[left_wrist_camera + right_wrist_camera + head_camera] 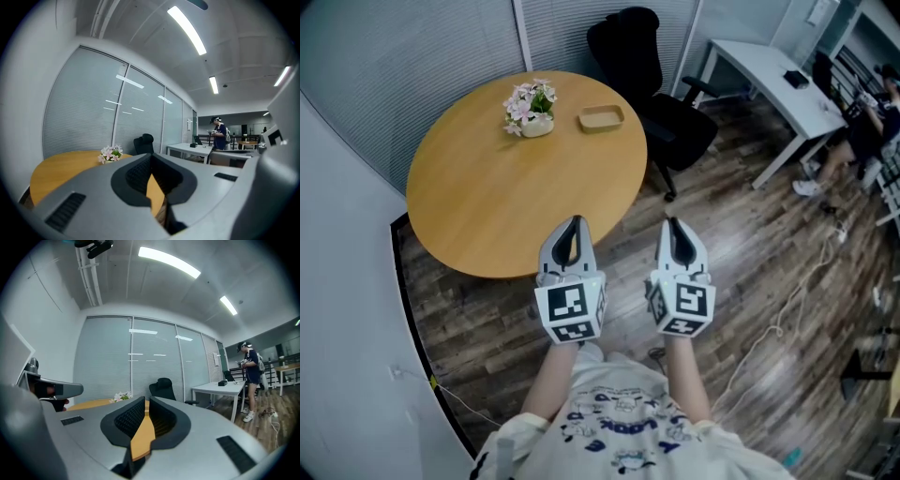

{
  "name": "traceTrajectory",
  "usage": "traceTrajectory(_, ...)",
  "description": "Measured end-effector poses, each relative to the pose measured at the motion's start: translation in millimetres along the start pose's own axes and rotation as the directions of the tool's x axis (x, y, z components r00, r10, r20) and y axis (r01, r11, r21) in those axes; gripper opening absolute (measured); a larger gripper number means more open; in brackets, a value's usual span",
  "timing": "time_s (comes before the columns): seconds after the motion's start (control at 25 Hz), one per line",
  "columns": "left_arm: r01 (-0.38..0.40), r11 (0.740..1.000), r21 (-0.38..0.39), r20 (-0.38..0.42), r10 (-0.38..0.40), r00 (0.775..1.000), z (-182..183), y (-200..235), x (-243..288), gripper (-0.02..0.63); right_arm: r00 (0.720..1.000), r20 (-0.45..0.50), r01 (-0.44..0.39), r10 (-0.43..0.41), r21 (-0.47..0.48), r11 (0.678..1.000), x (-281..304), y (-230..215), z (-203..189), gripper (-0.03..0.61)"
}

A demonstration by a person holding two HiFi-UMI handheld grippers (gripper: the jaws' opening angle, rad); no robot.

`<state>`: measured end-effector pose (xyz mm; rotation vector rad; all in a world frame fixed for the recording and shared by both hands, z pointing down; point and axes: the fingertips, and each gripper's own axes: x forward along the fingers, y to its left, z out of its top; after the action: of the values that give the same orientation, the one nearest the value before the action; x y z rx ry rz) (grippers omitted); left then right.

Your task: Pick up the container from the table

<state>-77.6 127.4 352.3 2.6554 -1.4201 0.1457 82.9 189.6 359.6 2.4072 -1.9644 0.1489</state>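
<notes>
The container (601, 118) is a small shallow tan tray on the far side of the round wooden table (487, 202), right of a pot of pink flowers (531, 105). My left gripper (574, 225) hangs just above the table's near edge, its jaws shut and empty. My right gripper (673, 225) is beside it over the floor, off the table's right rim, also shut and empty. Both point toward the container, well short of it. The left gripper view looks past the left gripper (151, 157) to the flowers (110, 153); the container is hidden there. In the right gripper view, the right gripper (146, 401) also hides the container.
A black office chair (652, 84) stands behind the table at the right. A white desk (769, 70) is further right, with a person (248, 376) standing by it. A white cable (797, 300) trails over the wood floor. A glass wall with blinds (422, 56) runs behind the table.
</notes>
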Motion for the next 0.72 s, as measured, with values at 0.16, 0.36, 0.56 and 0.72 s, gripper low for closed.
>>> traceTrajectory(0.16, 0.028, 0.999, -0.022, -0.027, -0.029, 0.999, 5, 10, 53, 0.002, 1.000, 0.001, 0.031, -0.031, 0.003, 1.000, 52, -13, 7, 0.031)
traceTrajectory(0.36, 0.040, 0.999, -0.023, -0.006, -0.040, 0.999, 26, 33, 118, 0.002, 0.998, 0.010, 0.055, -0.054, -0.004, 0.999, 117, -20, 21, 0.031)
traceTrajectory(0.56, 0.050, 0.998, -0.024, -0.017, -0.051, 0.999, 32, 49, 168, 0.002, 0.997, 0.002, 0.075, -0.075, -0.004, 0.997, 166, -25, 22, 0.031)
traceTrajectory(0.72, 0.050, 0.998, -0.038, -0.035, -0.051, 0.998, 29, 60, 199, 0.002, 0.996, -0.017, 0.084, -0.084, -0.006, 0.996, 195, -28, 16, 0.031)
